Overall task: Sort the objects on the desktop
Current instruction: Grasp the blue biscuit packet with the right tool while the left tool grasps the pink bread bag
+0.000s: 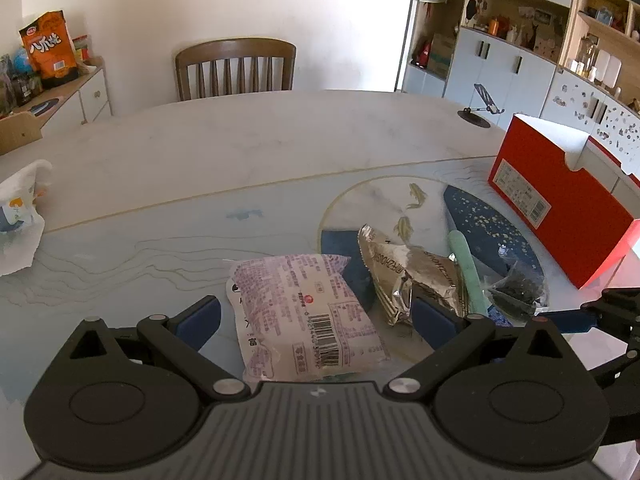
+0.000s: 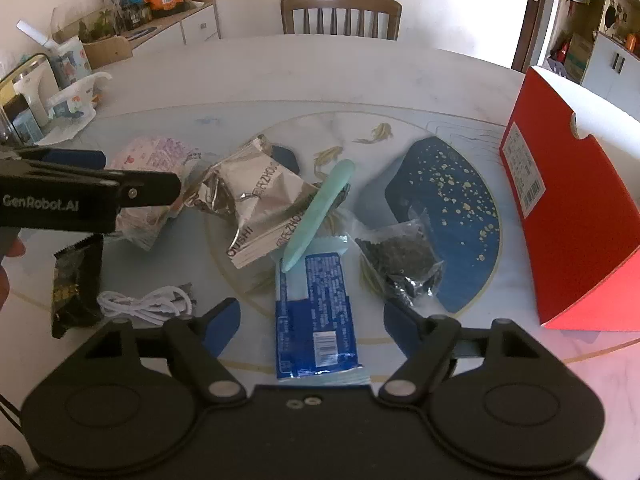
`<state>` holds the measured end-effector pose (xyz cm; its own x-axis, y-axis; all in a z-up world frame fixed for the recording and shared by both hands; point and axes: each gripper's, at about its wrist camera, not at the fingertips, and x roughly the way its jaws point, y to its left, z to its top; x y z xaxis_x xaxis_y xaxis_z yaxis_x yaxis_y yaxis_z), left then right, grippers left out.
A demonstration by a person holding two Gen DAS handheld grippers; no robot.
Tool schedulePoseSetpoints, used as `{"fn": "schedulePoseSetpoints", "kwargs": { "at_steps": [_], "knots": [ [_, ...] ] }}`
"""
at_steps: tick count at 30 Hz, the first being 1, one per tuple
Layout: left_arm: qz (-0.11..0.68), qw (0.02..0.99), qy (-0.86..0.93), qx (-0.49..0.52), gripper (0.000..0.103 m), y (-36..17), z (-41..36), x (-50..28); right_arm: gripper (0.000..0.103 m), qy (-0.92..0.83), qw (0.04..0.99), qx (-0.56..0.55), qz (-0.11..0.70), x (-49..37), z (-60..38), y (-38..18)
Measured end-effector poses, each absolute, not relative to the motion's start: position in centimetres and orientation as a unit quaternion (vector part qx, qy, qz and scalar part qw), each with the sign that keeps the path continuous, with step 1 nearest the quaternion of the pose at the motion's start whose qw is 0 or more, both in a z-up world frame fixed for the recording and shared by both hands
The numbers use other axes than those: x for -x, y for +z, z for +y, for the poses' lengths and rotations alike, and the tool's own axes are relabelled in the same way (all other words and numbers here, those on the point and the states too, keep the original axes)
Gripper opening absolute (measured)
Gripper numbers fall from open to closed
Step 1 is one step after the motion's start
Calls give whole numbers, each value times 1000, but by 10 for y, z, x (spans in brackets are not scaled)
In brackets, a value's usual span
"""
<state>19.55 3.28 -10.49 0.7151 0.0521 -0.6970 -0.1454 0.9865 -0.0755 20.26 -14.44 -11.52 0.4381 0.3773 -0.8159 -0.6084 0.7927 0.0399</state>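
Observation:
A pink snack packet (image 1: 304, 312) lies flat between the blue pads of my left gripper (image 1: 316, 320), which is open with a gap on each side. In the right wrist view a blue-and-white packet (image 2: 316, 312) lies between the pads of my right gripper (image 2: 312, 320), also open and not touching it. Beyond them sit a crumpled silver foil packet (image 2: 260, 204), a mint-green stick (image 2: 320, 208) and a clear bag of dark bits (image 2: 404, 260). The left gripper (image 2: 140, 176) reaches in from the left over the pink packet (image 2: 152, 152).
An open red box (image 2: 576, 208) stands at the right of the table. A black packet (image 2: 74, 284) and a coiled white cable (image 2: 148, 304) lie at the near left. A crumpled cloth (image 1: 20, 216) is at the far left, a wooden chair (image 1: 236, 68) behind the table.

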Motion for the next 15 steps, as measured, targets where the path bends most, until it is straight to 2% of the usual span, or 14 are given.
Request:
{"fn": "schedulePoseSetpoints", "kwargs": {
  "at_steps": [8,15],
  "knots": [
    [378,922,59,62,95,-108,34,-200,62,294,833,139,448,-205,-142,-120],
    [384,919,54,64,88,-110,34,-201,56,292,834,142,446,-209,-139,-122]
  ]
}}
